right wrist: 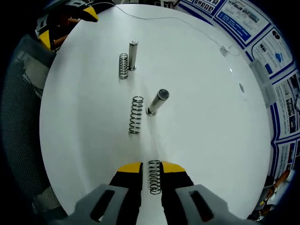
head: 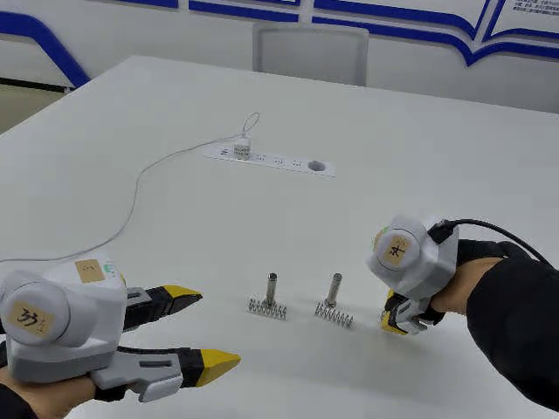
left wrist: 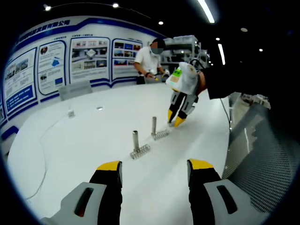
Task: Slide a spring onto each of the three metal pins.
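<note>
A coiled steel spring point(right wrist: 154, 176) is framed at bottom centre by the narrowly parted jaws of the yellow-tipped right gripper point(right wrist: 152, 168), though whether it is clamped cannot be told, while the grey left gripper point(head: 214, 326), at lower left, is held wide open and empty, its tan label point(head: 32, 319) scribbled illegibly.

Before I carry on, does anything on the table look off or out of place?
Just one thing: I count two pins standing, though the job names three. Both are upright, with springs lying flat at their bases, and a third spring lies between the jaws of the right gripper. Nothing looks bent or tipped.
</note>
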Tool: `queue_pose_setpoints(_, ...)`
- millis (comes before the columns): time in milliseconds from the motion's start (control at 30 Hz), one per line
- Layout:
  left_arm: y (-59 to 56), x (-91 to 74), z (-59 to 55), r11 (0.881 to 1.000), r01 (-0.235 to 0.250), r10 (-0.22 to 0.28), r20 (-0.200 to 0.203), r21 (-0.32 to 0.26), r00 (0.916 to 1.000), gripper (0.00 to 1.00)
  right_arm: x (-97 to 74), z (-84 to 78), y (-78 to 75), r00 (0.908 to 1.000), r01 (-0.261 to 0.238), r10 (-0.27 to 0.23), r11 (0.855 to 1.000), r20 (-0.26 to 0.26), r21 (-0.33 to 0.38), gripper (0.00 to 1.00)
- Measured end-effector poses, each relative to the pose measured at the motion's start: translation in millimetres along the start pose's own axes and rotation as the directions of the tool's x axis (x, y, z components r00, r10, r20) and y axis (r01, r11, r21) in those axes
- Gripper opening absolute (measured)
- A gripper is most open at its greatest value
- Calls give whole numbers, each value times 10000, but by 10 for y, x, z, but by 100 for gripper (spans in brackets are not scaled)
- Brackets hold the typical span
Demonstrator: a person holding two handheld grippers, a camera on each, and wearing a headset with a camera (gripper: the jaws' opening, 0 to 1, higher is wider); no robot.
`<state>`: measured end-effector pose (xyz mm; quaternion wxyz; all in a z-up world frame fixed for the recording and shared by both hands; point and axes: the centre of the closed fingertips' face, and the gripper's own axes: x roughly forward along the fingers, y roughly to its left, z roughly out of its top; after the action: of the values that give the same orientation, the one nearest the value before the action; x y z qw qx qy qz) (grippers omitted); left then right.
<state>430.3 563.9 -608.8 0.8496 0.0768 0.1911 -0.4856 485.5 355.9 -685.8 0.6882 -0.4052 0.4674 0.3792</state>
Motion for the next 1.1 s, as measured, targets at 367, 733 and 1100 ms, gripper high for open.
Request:
queue_pose_setpoints(367, 2, -5, -7, 9999, -32, 33, 48, -129, 10000, 56, 19, -31, 122, 9971, -655, 659, 9978, -381, 109, 12)
queue_pose_setpoints(733, -17, -7, -2, 9999, -13, 14, 63, -134, 10000, 56, 28, -34, 198, 9937, -995, 1040, 9901, -418, 994, 13)
queue_pose_setpoints(1100, -27, -8, 5, 9999, -27, 28, 74, -162, 10000, 55, 18, -9, 249, 9908, -1243, 1193, 9890, -633, -805, 18)
